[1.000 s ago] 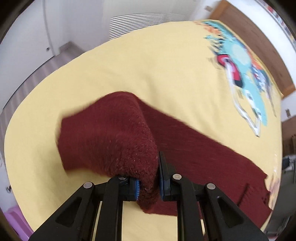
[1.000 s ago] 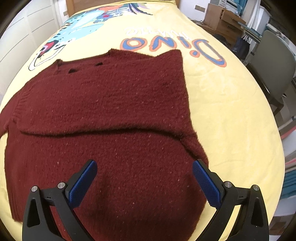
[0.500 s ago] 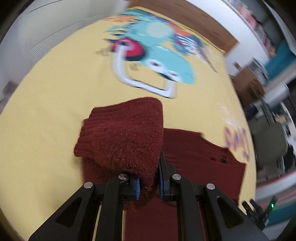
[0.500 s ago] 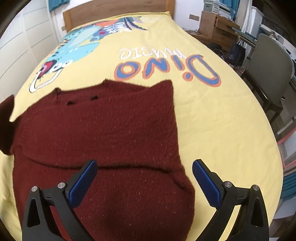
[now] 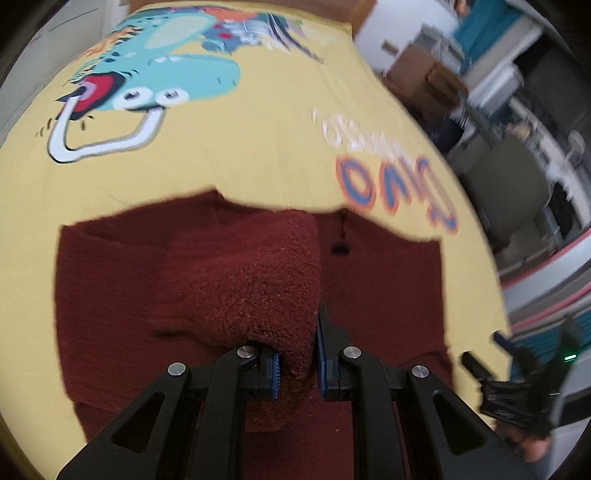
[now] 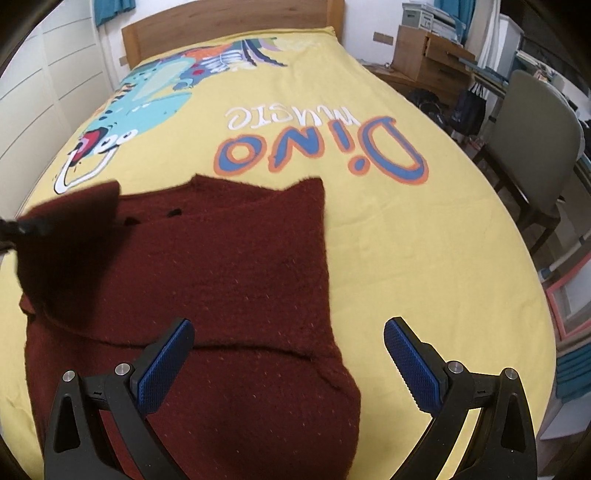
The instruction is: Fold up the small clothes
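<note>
A dark red knitted sweater lies spread on the yellow bedspread. Its right side is folded in, with the folded sleeve lying across the body. My left gripper is shut on the sweater's left sleeve and holds it lifted over the sweater's body. In the right wrist view that raised sleeve hangs at the left edge, blurred. My right gripper stands open above the sweater's lower part, with nothing between its blue pads. The sweater's neckline points toward the headboard.
The bedspread bears a cartoon dinosaur and the word Dino. A wooden headboard closes the far end. A grey chair and cluttered desks stand along the bed's right side. A white wardrobe lines the left.
My left gripper has swung the held sleeve from the sweater's outer left side across over its body, rolling as it went. The right gripper rose slightly and stayed open.
</note>
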A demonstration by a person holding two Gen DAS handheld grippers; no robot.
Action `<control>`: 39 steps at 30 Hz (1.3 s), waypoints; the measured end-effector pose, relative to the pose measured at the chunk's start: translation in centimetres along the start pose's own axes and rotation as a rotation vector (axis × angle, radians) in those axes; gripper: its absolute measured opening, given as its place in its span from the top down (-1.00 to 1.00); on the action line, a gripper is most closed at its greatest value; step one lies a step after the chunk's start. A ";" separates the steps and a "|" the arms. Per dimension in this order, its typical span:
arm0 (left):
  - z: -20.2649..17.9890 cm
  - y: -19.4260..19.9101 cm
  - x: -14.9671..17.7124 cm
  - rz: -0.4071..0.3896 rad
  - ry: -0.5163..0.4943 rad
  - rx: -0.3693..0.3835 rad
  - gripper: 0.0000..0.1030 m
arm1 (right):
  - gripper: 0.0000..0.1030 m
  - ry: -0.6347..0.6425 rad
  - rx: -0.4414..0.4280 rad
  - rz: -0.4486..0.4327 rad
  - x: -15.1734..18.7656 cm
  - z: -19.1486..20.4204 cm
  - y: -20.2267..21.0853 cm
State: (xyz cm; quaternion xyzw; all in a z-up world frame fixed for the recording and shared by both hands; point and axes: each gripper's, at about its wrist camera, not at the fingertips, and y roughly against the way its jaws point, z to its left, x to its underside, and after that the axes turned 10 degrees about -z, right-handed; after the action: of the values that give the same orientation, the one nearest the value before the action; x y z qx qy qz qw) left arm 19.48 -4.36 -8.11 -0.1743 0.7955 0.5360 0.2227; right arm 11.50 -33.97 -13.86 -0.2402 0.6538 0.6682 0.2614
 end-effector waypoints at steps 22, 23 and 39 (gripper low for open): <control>-0.6 -7.5 5.0 0.150 -0.086 -0.136 0.16 | -0.99 -0.018 -0.012 0.087 3.7 -0.4 -2.0; -0.6 -7.4 5.1 0.152 -0.088 -0.138 0.13 | -0.99 -0.019 -0.011 0.086 3.8 -0.4 -2.0; 5.4 0.5 4.9 0.109 -0.090 -0.200 -0.88 | -0.99 -0.011 -0.010 0.079 3.6 -0.3 -1.2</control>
State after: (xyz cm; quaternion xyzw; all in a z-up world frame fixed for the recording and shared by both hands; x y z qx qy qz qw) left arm 16.05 0.66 -12.17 -0.1279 0.7355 0.6314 0.2099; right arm 9.62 -34.10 -17.11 -0.2117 0.6580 0.6826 0.2372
